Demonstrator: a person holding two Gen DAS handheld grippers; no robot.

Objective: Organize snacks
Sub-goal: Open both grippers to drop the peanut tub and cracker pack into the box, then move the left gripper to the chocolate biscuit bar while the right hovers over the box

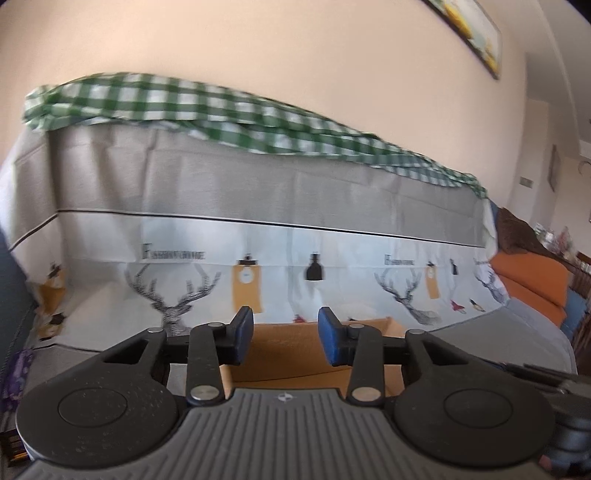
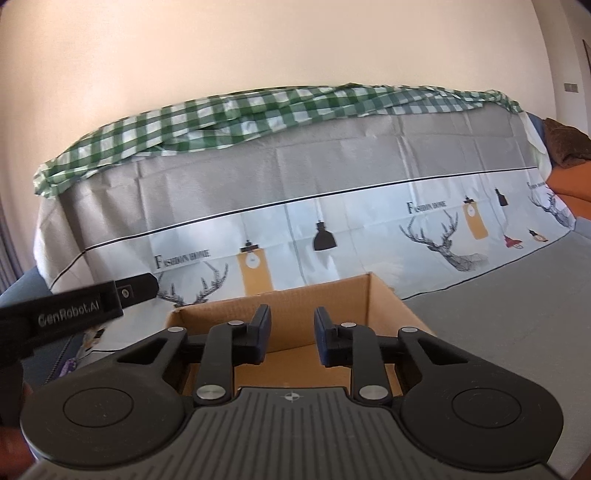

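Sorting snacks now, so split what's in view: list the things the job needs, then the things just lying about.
For the job: cardboard box, open-topped; left gripper and right gripper, jaws open and holding nothing.

Lying about: deer-print cover, green checked cloth, orange cushion, framed picture.

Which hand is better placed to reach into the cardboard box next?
Right, probably. Its open, empty tongs point into the open cardboard box; the left tongs, also open, see less of it.

Left black two-finger gripper: blue-padded fingers parted, nothing between, pointing level toward far side. Right black two-finger gripper: same, jaws apart, empty. Left unit's body visible at right view's left edge.
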